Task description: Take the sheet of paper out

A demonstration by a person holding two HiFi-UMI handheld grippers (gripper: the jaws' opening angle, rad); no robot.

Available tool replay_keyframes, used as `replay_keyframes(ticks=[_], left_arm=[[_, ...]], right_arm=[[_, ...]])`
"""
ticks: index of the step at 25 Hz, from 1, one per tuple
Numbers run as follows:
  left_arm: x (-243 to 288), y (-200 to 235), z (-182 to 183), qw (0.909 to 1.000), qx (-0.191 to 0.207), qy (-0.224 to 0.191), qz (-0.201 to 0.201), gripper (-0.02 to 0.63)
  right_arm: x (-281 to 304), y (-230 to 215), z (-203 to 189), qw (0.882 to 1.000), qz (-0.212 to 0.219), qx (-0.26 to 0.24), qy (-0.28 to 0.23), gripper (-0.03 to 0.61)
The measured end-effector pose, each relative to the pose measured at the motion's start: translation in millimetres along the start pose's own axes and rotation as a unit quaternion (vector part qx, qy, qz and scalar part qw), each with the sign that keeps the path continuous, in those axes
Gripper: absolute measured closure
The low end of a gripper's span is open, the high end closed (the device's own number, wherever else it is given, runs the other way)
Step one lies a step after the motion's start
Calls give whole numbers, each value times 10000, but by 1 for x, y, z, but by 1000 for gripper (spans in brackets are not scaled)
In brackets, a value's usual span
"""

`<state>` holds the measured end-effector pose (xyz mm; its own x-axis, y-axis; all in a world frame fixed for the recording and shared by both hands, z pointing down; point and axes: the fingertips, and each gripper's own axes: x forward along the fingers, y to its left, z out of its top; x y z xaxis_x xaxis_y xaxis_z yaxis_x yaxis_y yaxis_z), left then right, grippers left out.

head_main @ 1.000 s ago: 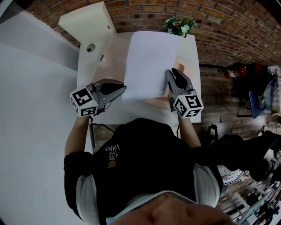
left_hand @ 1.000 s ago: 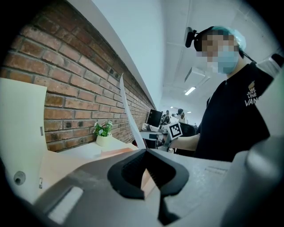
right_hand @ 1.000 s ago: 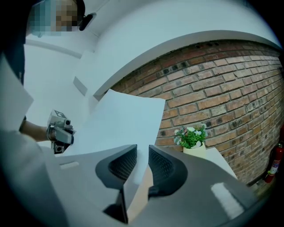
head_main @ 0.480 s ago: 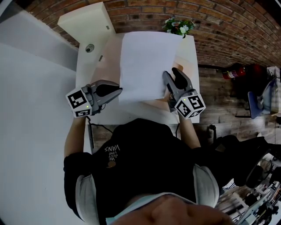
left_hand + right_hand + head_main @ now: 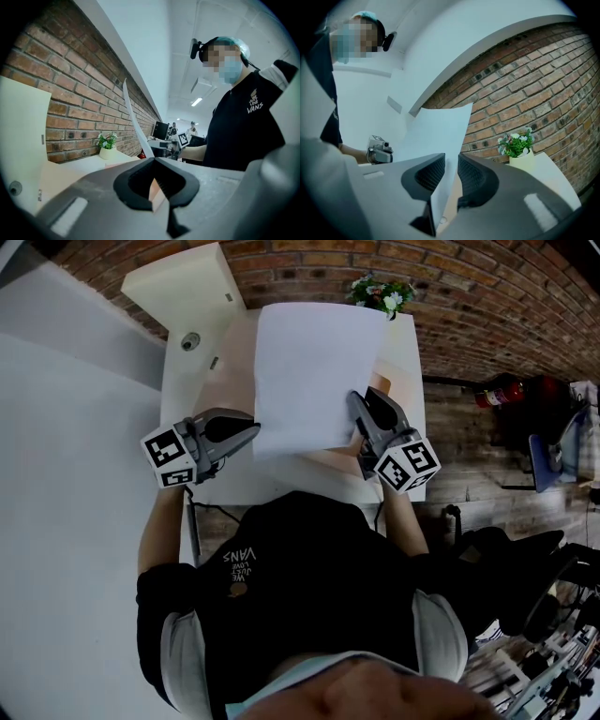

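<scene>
The left gripper [image 5: 255, 428] stays shut on the lower left corner of the sheet of paper [image 5: 314, 371]; in the left gripper view its grey jaws meet and the thin white edge rises from their tips in a soft curve. The sheet has swung a little to the left over the past second and stands higher. It is lifted clear of the white table [image 5: 405, 362] and of the flat peach-coloured thing, perhaps a folder [image 5: 380, 382], lying under it, so the taking-out looks nearly done. The paper is smooth, blank and limp, and bows slightly under its own weight. The right gripper [image 5: 357, 405] has just been closing again after opening wide, with the sheet's lower right edge between its jaws. In the right gripper view the ribbed black pads seem to bear on the paper, so I judge this a fresh grip. Further right, a small potted plant [image 5: 382, 294] sits at the table's far corner against the rough brick wall [image 5: 469, 296].
</scene>
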<state>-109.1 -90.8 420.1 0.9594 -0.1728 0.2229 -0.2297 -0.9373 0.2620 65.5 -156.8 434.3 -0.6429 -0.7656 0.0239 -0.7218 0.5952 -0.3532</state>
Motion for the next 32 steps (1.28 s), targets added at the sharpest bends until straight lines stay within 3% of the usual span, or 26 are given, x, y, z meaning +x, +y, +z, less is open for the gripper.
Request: replay_keyframes(ticks=[6, 32], left_arm=[[-2, 15, -6, 9990, -332, -69, 275, 614], [-15, 57, -20, 9820, -1334, -504, 1237, 614]], right_arm=[[-2, 3, 3, 10000, -9, -83, -10, 571], [2, 23, 14, 9995, -119, -290, 28, 577]])
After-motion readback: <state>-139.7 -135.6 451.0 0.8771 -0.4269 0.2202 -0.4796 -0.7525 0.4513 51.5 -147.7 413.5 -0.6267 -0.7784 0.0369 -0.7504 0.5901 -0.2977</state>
